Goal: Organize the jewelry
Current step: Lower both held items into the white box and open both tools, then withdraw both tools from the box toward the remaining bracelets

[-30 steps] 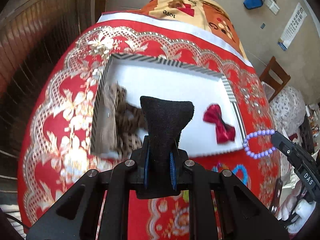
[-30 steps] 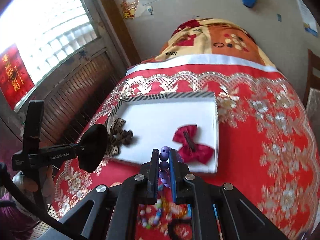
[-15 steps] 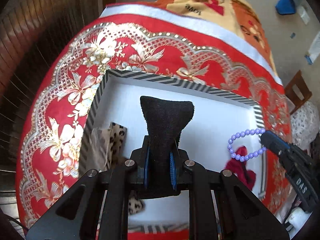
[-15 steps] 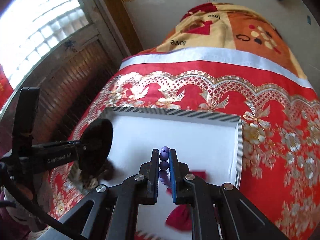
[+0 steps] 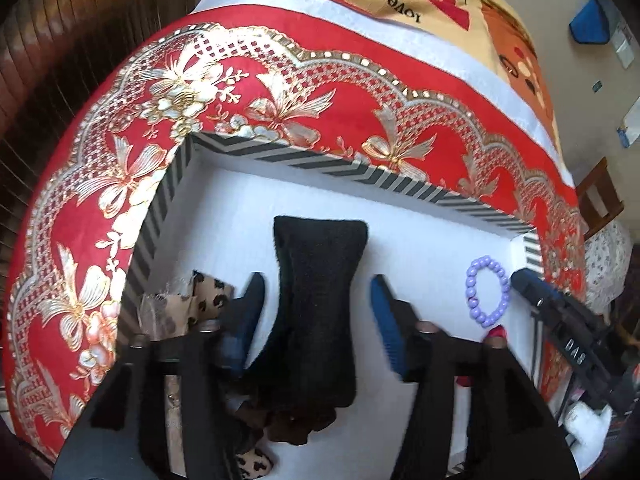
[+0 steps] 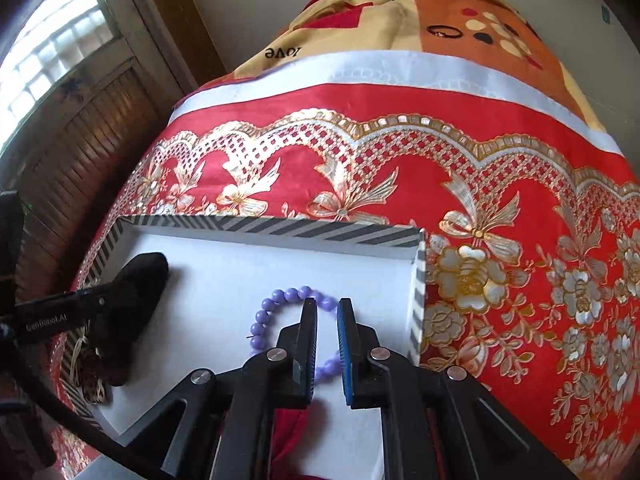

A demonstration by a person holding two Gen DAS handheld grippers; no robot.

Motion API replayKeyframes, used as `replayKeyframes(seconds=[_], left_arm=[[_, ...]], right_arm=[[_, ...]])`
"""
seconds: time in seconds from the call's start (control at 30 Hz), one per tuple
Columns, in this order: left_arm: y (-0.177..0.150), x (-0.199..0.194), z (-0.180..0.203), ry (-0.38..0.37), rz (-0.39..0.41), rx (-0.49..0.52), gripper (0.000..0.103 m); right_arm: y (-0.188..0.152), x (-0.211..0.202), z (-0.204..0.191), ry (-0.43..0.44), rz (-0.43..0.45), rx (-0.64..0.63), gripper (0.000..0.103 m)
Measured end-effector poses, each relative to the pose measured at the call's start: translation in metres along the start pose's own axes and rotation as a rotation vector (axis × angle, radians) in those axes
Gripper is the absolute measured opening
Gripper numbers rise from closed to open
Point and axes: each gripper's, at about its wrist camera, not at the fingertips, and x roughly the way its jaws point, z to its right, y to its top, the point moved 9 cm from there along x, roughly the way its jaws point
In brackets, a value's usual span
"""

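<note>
My two wrist cameras look steeply down along their fingers, close over the striped-rim tray (image 5: 304,160). Both views share its white floor, the purple bead bracelet (image 6: 276,312), and the red tablecloth (image 6: 480,160).

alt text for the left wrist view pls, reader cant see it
The left gripper, jaws opening, releases a black fabric piece into a white tray with a striped rim. Beside it, the right gripper lowers a purple bead bracelet; the tray sits on a red floral cloth.

Bright window (image 6: 52,60) left, wooden chair (image 5: 600,196) right, beige wall (image 6: 248,12).
</note>
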Motion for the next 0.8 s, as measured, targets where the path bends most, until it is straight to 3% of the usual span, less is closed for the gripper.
replayKeyframes(seconds=[0.1,0.47,0.8], left_arm=[[0.000,-0.007,0.001,-0.002,0.011,0.004,0.061],[-0.038,-0.051,-0.006,0.152,0.065,0.075,0.061],[-0.095,-0.090,-0.005,0.108,0.092,0.129,0.061]], right_arm=[[-0.004,-0.009,-0.005,0.019,0.016,0.001,0.030],[-0.042,-0.075,-0.037,0.023,0.077,-0.021,0.035],[-0.105,-0.115,-0.054,-0.035,0.074,-0.014,0.036]])
